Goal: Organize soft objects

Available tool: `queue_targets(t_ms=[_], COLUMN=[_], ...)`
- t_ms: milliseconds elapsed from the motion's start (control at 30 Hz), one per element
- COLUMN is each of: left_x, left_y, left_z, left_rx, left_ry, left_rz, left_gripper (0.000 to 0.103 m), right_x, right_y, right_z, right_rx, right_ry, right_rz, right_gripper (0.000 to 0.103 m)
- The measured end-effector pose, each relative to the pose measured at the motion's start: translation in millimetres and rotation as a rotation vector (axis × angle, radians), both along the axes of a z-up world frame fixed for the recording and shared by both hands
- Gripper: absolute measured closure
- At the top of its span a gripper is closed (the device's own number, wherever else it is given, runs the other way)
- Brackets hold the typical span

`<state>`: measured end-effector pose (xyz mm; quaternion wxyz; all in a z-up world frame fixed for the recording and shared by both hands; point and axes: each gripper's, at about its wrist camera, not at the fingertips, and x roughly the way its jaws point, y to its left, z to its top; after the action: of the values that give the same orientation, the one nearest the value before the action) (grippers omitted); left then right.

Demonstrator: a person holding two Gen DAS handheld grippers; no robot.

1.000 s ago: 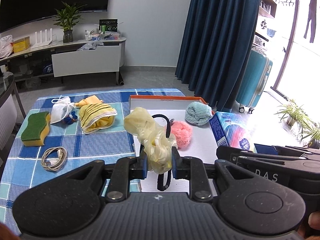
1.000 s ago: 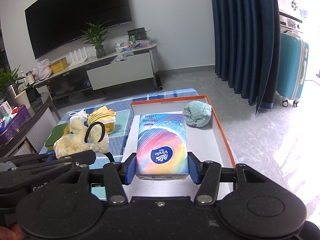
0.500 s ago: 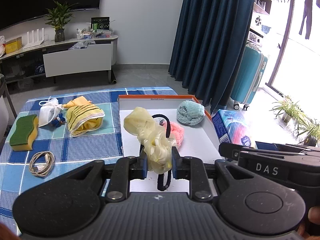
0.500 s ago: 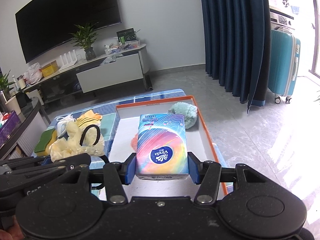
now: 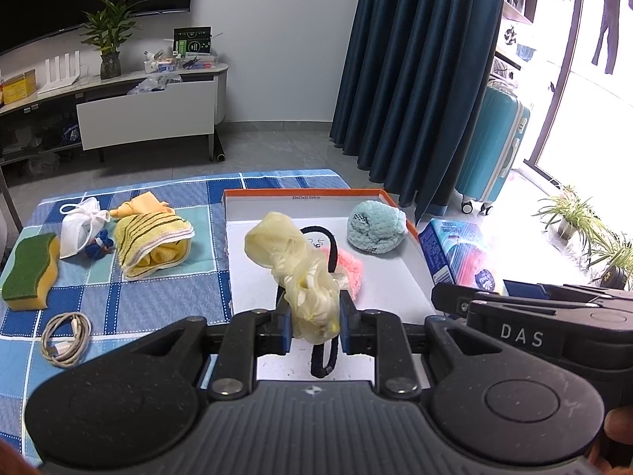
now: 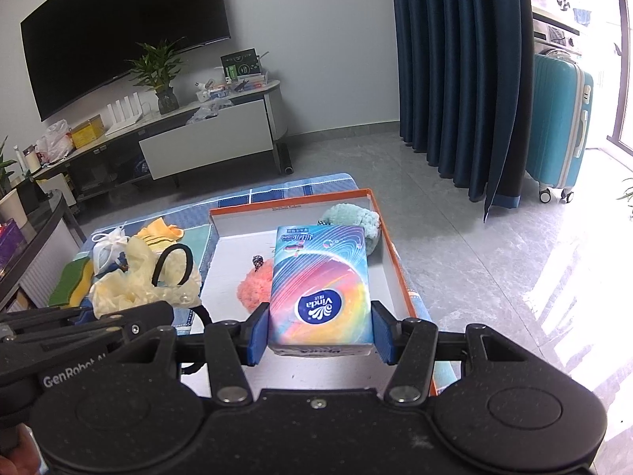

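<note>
My left gripper (image 5: 315,318) is shut on a crumpled pale yellow plastic bag (image 5: 296,269) tangled with a black hair band (image 5: 328,336), held above the near part of the white tray (image 5: 415,277) with the orange rim. My right gripper (image 6: 319,332) is shut on a colourful Vinda tissue pack (image 6: 320,281), held above the tray (image 6: 389,261). In the tray lie a light blue fluffy ball (image 5: 376,227) and a pink fluffy piece (image 5: 350,267). The bag also shows at left in the right wrist view (image 6: 130,285).
On the blue checked cloth (image 5: 158,301) left of the tray lie a yellow striped towel (image 5: 152,243), a white drawstring pouch (image 5: 81,223), a green-yellow sponge (image 5: 29,271) and a coiled white cable (image 5: 65,338). A teal suitcase (image 5: 490,158) and dark curtains stand beyond the table.
Both grippers have pulled back and risen a little, still holding their loads; the table looks smaller and farther. The pink piece now shows in the right wrist view.
</note>
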<state>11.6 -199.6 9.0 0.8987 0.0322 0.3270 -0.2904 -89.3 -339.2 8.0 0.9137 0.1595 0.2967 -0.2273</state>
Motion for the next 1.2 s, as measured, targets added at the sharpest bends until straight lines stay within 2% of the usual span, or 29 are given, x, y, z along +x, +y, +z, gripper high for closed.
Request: queue_targets(t_ms=[1200], left_x=[53], left_y=[-25], left_z=[-4], left_rx=[0.018], left_ry=[0.061], left_rz=[-0.005], left_gripper=[0.079], right_x=[44], right_y=[-31], right_z=[-12], right_rx=[0.025], right_ry=[0.059], right_rz=[-0.003], right_gripper=[0.039])
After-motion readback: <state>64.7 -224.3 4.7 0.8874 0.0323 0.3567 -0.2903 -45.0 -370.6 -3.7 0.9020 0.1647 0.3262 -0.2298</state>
